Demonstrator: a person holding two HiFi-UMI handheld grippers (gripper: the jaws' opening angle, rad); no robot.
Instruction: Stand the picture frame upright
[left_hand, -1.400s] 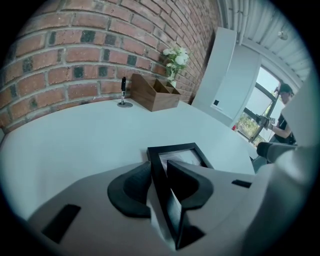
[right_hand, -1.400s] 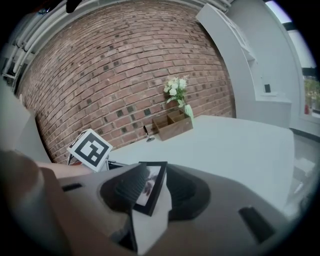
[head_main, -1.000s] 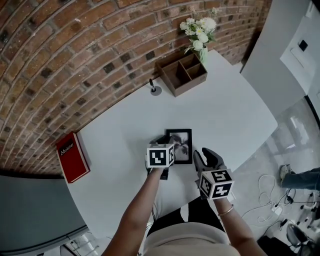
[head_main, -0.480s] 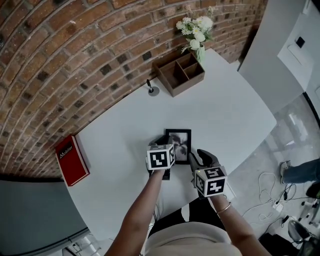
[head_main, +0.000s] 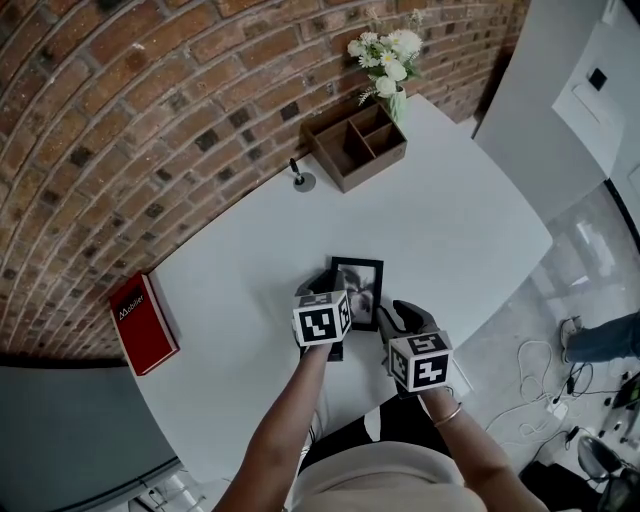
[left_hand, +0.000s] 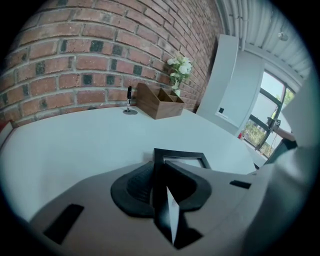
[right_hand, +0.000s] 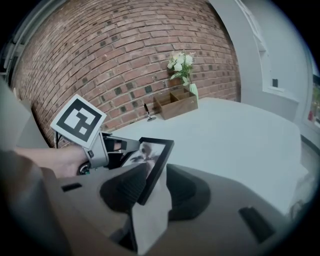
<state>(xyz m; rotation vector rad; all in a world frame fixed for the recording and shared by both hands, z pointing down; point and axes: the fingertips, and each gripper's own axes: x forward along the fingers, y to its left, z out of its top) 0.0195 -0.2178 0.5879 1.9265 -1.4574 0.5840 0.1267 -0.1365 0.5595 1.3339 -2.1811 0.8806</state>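
A black picture frame (head_main: 361, 290) with a pale photo sits near the front of the white table (head_main: 450, 220), held between both grippers. My left gripper (head_main: 327, 284) is at its left edge. In the left gripper view the dark edge (left_hand: 158, 172) stands between the jaws, which have just been closing and now press on it. My right gripper (head_main: 394, 316) holds the frame's right side. In the right gripper view the frame (right_hand: 151, 153) tilts up off the table between the pads, with its pale backing (right_hand: 150, 210) below. The left gripper (right_hand: 118, 146) shows beyond it.
A wooden desk organiser (head_main: 358, 148) and a vase of white flowers (head_main: 386, 62) stand at the back by the brick wall. A pen in a round stand (head_main: 300, 180) is left of them. A red book (head_main: 143, 322) lies at the table's left edge. Cables (head_main: 535, 395) lie on the floor, right.
My right gripper has shifted a little left and lower, closer in at the frame's right side. The left gripper has stayed at the frame's left edge.
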